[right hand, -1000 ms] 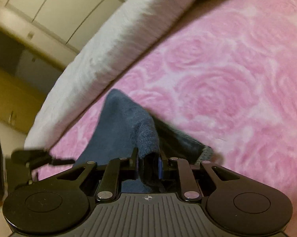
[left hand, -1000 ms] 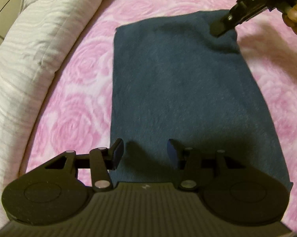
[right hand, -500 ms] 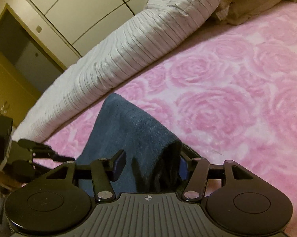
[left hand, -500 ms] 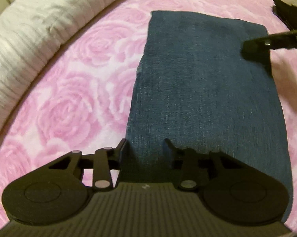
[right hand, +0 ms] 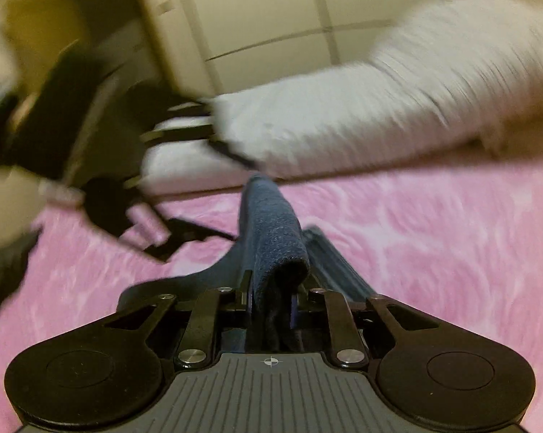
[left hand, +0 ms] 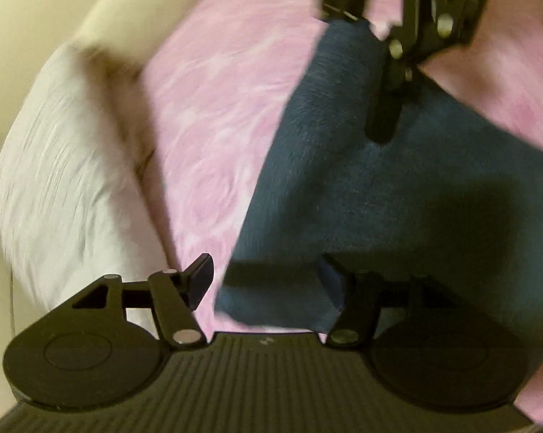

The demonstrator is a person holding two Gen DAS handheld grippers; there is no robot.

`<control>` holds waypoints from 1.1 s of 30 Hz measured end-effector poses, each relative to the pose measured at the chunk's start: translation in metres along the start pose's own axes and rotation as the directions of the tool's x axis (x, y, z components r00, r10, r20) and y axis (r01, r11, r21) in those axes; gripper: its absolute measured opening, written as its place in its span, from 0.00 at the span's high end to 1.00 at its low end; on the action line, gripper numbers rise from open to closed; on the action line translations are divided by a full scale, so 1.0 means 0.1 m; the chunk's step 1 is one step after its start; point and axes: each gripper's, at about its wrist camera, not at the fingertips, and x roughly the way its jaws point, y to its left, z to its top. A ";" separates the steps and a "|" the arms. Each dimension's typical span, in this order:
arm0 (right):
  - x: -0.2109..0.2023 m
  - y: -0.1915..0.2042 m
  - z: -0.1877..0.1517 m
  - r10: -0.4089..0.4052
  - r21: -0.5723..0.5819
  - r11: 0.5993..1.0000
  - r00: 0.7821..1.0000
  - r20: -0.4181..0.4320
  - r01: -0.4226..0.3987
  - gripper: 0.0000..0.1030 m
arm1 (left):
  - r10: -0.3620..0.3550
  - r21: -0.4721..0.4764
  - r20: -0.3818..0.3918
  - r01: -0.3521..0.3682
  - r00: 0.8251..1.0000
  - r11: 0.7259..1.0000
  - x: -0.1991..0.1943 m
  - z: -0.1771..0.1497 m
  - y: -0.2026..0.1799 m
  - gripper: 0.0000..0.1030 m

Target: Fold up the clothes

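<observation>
left wrist view, left to right: a cream wall, then a white ribbed pillow (left hand: 73,187) on the left side of the bed, then the pink rose-patterned bed cover (left hand: 213,115), then the dark blue garment (left hand: 343,180), which lies across the centre and right of the cover. the left gripper (left hand: 268,281) stands over the garment's near left corner; its jaws are opening, with that corner of cloth between them. the left finger is clear of the cloth, over the pink cover; whether the right finger touches the cloth cannot be told. the right gripper (left hand: 383,122) enters from the top right, its closed fingers pointing down at the garment's far part. right wrist view, left to right: the left gripper (right hand: 185,234) appears blurred at the left, its tip just beside the garment's left edge; a wardrobe (right hand: 257,18) stands behind; the right gripper (right hand: 271,299) occupies the centre, its jaws closing on a raised fold of the dark blue garment (right hand: 275,231), with the pads pressing the cloth on both sides. the fold rises as a ridge above the pink bed cover (right hand: 434,238). the white pillow (right hand: 398,108) lies along the far right of the bed. both views are motion-blurred.
</observation>
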 end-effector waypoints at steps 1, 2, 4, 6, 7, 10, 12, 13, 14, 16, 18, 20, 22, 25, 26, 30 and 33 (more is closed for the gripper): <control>-0.03 0.09 0.01 -0.001 -0.051 0.999 1.000 0.000 0.001 0.84 | -0.031 0.047 -0.008 0.031 0.999 0.998 0.01 0.02 0.01 0.44; -0.06 0.18 0.02 -0.003 -0.102 0.995 1.000 -0.001 0.003 0.84 | -0.071 0.064 -0.024 0.072 0.997 0.995 0.02 0.02 0.03 0.53; -0.10 0.30 0.02 -0.007 -0.173 0.985 1.000 -0.008 0.005 0.85 | -0.102 0.054 -0.035 0.104 0.994 0.993 -0.04 0.02 0.05 0.73; -0.14 0.42 0.01 -0.004 -0.232 0.973 1.000 -0.016 0.001 0.85 | -0.117 0.033 -0.038 0.118 0.992 0.992 -0.16 0.00 0.06 0.80; -0.16 0.49 0.01 0.000 -0.259 0.966 1.000 -0.018 -0.004 0.85 | -0.116 0.007 -0.037 0.117 0.993 0.993 -0.27 -0.03 0.06 0.82; -0.26 0.74 0.03 0.026 -0.334 0.942 0.999 -0.018 -0.031 0.85 | -0.111 -0.096 -0.050 0.106 0.993 0.990 -0.78 -0.16 0.01 0.83; -0.37 1.04 0.09 0.093 -0.362 0.928 0.996 -0.011 -0.091 0.85 | -0.117 -0.159 -0.081 0.103 0.990 0.982 -1.23 -0.31 -0.09 0.83; -0.41 1.20 0.11 0.132 -0.371 0.920 0.991 -0.010 -0.126 0.86 | -0.122 -0.188 -0.099 0.102 0.988 0.977 -1.46 -0.37 -0.14 0.83; -0.46 1.39 0.14 0.183 -0.375 0.911 0.983 -0.010 -0.173 0.86 | -0.143 -0.205 -0.133 0.114 0.981 0.972 -1.65 -0.40 -0.21 0.83; -0.55 1.78 0.17 0.287 -0.378 0.885 0.958 -0.013 -0.270 0.86 | -0.185 -0.241 -0.199 0.135 0.962 0.961 -2.05 -0.46 -0.35 0.84; -0.64 2.14 0.16 0.399 -0.361 0.852 0.917 -0.019 -0.379 0.86 | -0.228 -0.278 -0.262 0.153 0.938 0.948 -2.45 -0.53 -0.49 0.84; -0.63 2.36 0.10 0.489 -0.320 0.822 0.872 -0.031 -0.472 0.86 | -0.276 -0.304 -0.317 0.178 0.907 0.936 -2.69 -0.56 -0.65 0.84; -0.59 2.54 0.02 0.545 -0.287 0.795 0.837 -0.048 -0.534 0.86 | -0.304 -0.316 -0.340 0.197 0.890 0.928 -2.68 -0.58 -0.81 0.84; -0.48 2.63 -0.14 0.562 -0.248 0.788 0.823 -0.086 -0.564 0.86 | -0.337 -0.342 -0.359 0.213 0.871 0.915 -2.62 -0.60 -0.97 0.84; -0.44 2.57 -0.17 0.560 -0.224 0.794 0.823 -0.091 -0.565 0.86 | -0.334 -0.351 -0.353 0.207 0.874 0.913 -2.60 -0.61 -0.98 0.84; -0.38 2.22 -0.18 0.538 -0.179 0.819 0.838 -0.089 -0.545 0.86 | -0.310 -0.375 -0.329 0.179 0.892 0.910 -2.42 -0.54 -0.83 0.84; -0.40 1.82 -0.10 0.528 -0.112 0.840 0.847 -0.058 -0.531 0.86 | -0.297 -0.378 -0.318 0.167 0.900 0.911 -2.34 -0.45 -0.64 0.84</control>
